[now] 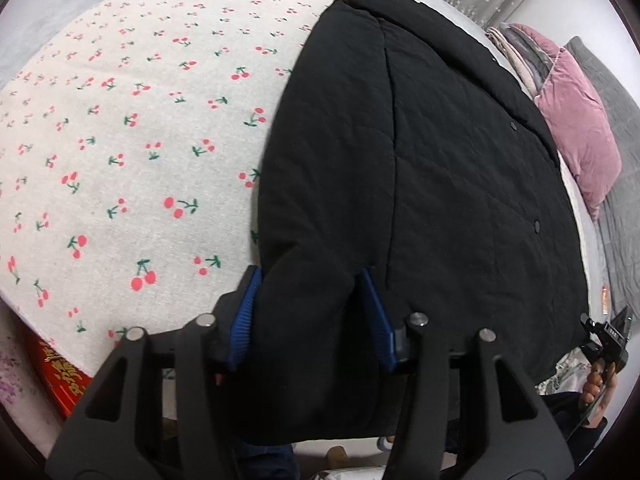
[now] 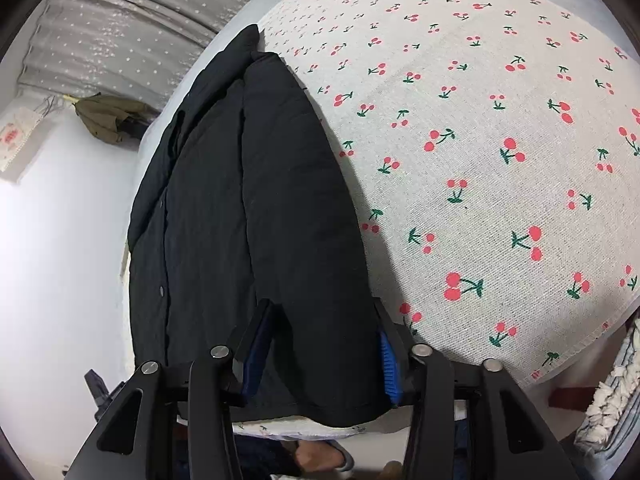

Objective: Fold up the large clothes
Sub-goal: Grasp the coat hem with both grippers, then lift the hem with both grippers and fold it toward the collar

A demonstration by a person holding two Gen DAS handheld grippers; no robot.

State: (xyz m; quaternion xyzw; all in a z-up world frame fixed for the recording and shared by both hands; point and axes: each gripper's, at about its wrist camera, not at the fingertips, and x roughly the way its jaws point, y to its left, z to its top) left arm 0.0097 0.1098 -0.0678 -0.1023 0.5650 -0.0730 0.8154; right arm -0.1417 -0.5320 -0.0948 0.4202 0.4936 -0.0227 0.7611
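We have the black coat (image 1: pixel 420 152) lying lengthwise on the cherry-print bed cover (image 1: pixel 140 140), along the bed's edge, its sides apparently already folded inward into a long strip. The left tool (image 1: pixel 308 312) straddles the near hem, blue pads against the fabric; the right tool (image 2: pixel 320 344) does likewise. Whether either tool is clenched on the coat, we cannot tell. The crosswise fold remains.

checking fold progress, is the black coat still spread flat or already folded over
Partly folded: the black quilted coat lies lengthwise on the cherry-print sheet, one side lapped over the middle.
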